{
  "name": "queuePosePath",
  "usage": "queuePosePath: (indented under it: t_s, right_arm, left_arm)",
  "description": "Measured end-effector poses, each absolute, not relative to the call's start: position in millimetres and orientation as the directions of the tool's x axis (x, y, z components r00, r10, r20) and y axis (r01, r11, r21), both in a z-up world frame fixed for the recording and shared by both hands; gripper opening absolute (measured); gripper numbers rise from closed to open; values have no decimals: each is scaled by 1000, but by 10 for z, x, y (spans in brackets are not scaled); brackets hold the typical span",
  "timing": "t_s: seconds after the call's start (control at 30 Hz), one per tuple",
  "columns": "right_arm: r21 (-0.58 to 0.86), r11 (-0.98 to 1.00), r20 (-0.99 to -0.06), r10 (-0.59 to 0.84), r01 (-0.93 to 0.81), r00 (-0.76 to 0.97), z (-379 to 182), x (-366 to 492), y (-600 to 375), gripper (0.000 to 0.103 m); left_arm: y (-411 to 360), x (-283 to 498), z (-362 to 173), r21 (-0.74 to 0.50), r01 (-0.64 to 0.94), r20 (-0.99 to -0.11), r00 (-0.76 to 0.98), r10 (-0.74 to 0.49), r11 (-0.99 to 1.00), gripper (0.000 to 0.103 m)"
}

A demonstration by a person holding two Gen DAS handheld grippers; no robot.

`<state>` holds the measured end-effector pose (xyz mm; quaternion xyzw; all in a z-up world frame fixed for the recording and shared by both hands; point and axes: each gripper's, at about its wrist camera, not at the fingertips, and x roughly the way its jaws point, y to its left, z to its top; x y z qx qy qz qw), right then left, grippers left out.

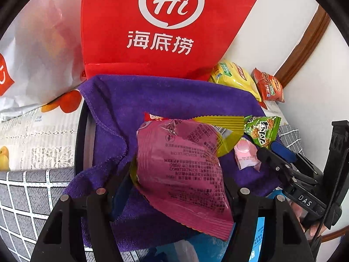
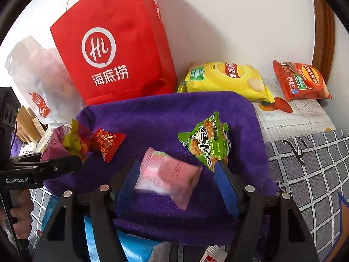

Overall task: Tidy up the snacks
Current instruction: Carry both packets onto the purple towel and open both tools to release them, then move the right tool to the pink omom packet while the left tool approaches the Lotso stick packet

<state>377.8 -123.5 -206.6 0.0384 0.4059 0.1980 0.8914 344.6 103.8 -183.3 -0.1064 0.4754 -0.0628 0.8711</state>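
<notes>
A purple towel (image 1: 157, 100) (image 2: 165, 113) covers a round black-rimmed container. My left gripper (image 1: 178, 174) (image 2: 72, 161) is shut on a magenta snack packet (image 1: 181, 170) (image 2: 54, 144), held above the towel's near edge, with a yellow-edged packet (image 1: 226, 139) right behind it. My right gripper (image 2: 176, 163) (image 1: 270, 150) is open over the towel. A pale pink packet (image 2: 168, 174) (image 1: 246, 155) lies blurred between its blue pads (image 2: 224, 185), with a gap on its right side. A green packet (image 2: 207, 142) (image 1: 261, 131) and a small red packet (image 2: 106, 144) rest on the towel.
A red paper bag (image 2: 113, 52) (image 1: 165, 21) stands behind the towel, with a white plastic bag (image 1: 39, 54) to its left. A yellow chip bag (image 2: 226, 78) and a red chip bag (image 2: 301, 83) lie by the wall. Blue packaging (image 2: 135, 246) sits below the towel's near edge.
</notes>
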Motion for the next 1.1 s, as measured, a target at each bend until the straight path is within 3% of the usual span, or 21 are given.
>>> queuePosePath:
  t_s: [0.17, 0.37, 0.8, 1.1]
  right_arm:
    - [226, 917, -698, 387, -328, 603, -2023, 3745, -1250, 70]
    - [242, 918, -685, 390, -312, 616, -2012, 3748, -1298, 70]
    - [203, 947, -650, 320, -248, 689, -1635, 3438, -1611, 70]
    - [108, 973, -747, 214, -203, 629, -1846, 2872, -2029, 70]
  left_arm:
    - [1064, 3448, -1838, -277, 10, -797, 556, -236, 961, 70]
    - [1067, 3404, -1794, -358, 31, -773, 551, -315, 933, 85]
    - [1075, 2954, -1395, -281, 17, -745, 626, -229, 960, 85]
    - [1020, 2337, -1349, -250, 44, -749, 624, -222, 967, 83]
